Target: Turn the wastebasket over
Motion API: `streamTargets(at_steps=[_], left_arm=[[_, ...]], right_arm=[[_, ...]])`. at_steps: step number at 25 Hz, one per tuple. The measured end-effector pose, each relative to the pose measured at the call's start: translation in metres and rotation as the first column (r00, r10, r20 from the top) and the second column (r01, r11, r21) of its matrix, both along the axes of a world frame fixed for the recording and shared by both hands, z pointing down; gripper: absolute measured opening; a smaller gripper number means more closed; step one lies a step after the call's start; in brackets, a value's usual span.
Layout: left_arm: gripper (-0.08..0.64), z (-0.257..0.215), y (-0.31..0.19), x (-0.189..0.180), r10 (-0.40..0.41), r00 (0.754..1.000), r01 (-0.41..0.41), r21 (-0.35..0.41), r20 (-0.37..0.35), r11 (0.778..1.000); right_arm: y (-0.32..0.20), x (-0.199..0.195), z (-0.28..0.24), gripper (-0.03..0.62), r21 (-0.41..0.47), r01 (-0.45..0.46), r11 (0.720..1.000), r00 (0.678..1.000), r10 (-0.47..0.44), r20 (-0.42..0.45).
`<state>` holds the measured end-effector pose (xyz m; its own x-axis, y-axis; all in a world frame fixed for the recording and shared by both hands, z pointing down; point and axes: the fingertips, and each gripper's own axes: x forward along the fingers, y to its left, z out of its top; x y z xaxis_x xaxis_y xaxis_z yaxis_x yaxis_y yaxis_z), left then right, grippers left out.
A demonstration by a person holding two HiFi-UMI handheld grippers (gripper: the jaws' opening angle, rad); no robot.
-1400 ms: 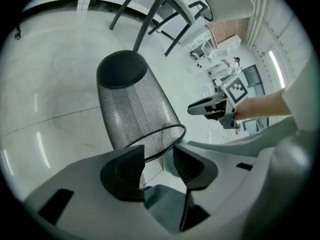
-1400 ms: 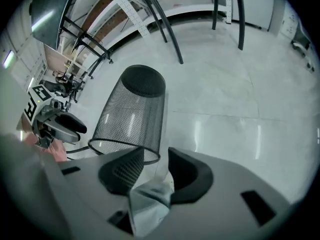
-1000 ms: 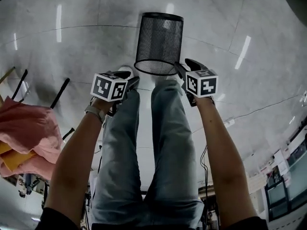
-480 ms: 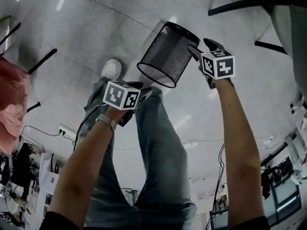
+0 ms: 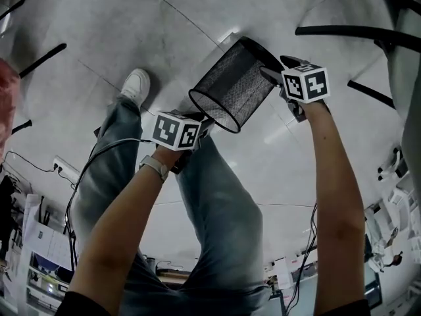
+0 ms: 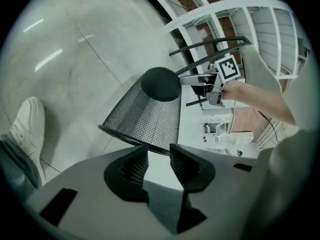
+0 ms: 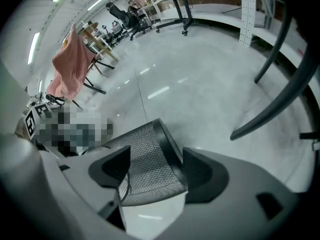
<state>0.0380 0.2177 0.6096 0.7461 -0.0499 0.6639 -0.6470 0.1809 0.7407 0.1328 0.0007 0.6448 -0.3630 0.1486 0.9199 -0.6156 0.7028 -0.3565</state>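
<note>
**Head view catches the wastebasket mid-tip, a claw at each end**

Seen from close by, the black mesh wastebasket [image 5: 233, 87] leans well over above the pale floor [image 5: 131, 31], just ahead of the person's white shoe [image 5: 137, 83]. Its open rim faces down toward the person's knees and its closed base points up and away. Whether any part of the rim touches the floor I cannot tell.

The right claw [image 7: 157, 156] is at the base end. Its jaws stand wide, having just been opening, with the base ring and a stretch of mesh wall between them. The ring lies right beside one pad, but I see no firm pinch, so it looks like a loose cradle, not a clamp. A hold on that narrow end would give the leverage to swing the basket round.

The left claw [image 6: 159, 151] sits at the rim. Its jaws are moderately apart and have just been closing. Only floor shows in the gap, and the rim runs just past their tips. My guess is that it is there to catch the rim and steady the basket. The turn looks roughly half done.
</note>
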Motion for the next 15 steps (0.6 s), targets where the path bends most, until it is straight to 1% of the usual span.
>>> streamTargets(at_steps=[3, 6, 7, 9, 10, 14, 15], left_arm=[[0.082, 0.004, 0.001, 0.001, -0.011, 1.0, 0.011, -0.009, 0.002, 1.0], [0.08, 0.005, 0.001, 0.0, -0.029, 1.0, 0.029, -0.025, -0.009, 0.999], [0.084, 0.006, 0.002, 0.0, -0.035, 0.999, 0.034, -0.041, -0.019, 0.999], [0.14, 0.006, 0.003, 0.001, -0.045, 0.998, 0.042, -0.077, -0.043, 0.996], [0.15, 0.006, 0.004, 0.002, -0.053, 0.997, 0.048, -0.089, -0.055, 0.995], [0.161, 0.013, 0.0, 0.003, -0.103, 0.993, 0.097, -0.092, -0.064, 0.991], [0.178, 0.016, 0.0, 0.004, -0.117, 0.991, 0.11, -0.102, -0.068, 0.989]], right_arm=[[0.003, 0.0, 0.007, 0.33, 0.0, 0.032, 0.999, 0.999, -0.032, 0.01], [0.0, -0.001, 0.01, 0.331, -0.018, 0.023, 1.0, 0.999, -0.022, 0.039], [0.0, -0.003, 0.01, 0.333, -0.023, 0.024, 0.999, 0.999, -0.023, 0.044], [-0.002, -0.007, 0.011, 0.334, -0.026, 0.025, 0.999, 0.999, -0.024, 0.048], [-0.003, -0.008, 0.011, 0.334, -0.025, 0.024, 0.999, 0.999, -0.023, 0.049], [-0.003, -0.016, 0.012, 0.334, -0.024, 0.018, 1.0, 0.998, -0.017, 0.053], [-0.002, -0.017, 0.013, 0.335, -0.027, 0.021, 0.999, 0.998, -0.019, 0.055]])
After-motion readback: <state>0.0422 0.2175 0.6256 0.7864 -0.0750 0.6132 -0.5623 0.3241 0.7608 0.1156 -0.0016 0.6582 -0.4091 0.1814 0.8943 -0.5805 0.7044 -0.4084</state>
